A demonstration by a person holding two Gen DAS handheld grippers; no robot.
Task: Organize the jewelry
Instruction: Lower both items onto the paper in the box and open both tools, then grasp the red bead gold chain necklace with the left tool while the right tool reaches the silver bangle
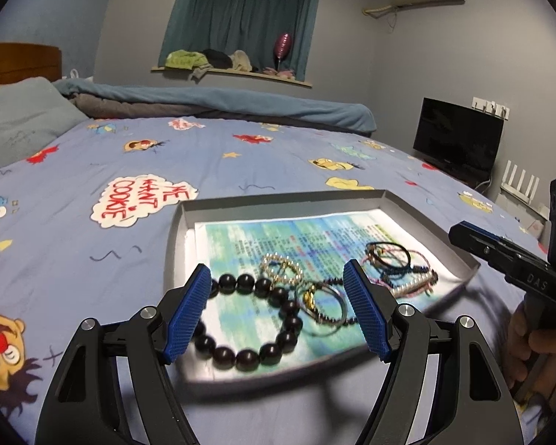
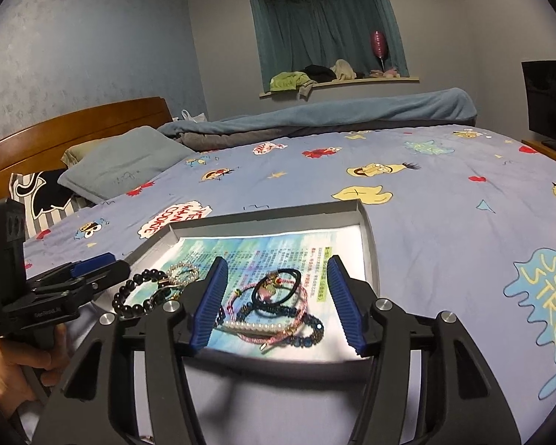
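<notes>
1. Side by side, the left gripper (image 1: pixel 278 307) and right gripper (image 2: pixel 276 302) hang over the near edge of a shallow grey tray (image 1: pixel 396 200) on the cartoon-print bedspread (image 1: pixel 92 155), both tilted slightly downward.
2. Left gripper: jaws spread apart and released, nothing pinched; a black bead bracelet (image 1: pixel 278 330) lies in the tray below the gap, beside a pearl ring bracelet (image 1: pixel 281 269) and a thin bangle (image 1: pixel 326 306).
3. Right gripper: jaws likewise apart and empty, above a pile of corded bracelets (image 2: pixel 278 307) and a pearl strand (image 2: pixel 252 326) on the printed paper (image 2: pixel 278 248) lining the tray.
4. A hand (image 2: pixel 22 363) grips the left tool's handle at the right camera's lower left; fingers (image 1: pixel 530 345) hold the right tool's handle at the left view's right edge.
</notes>
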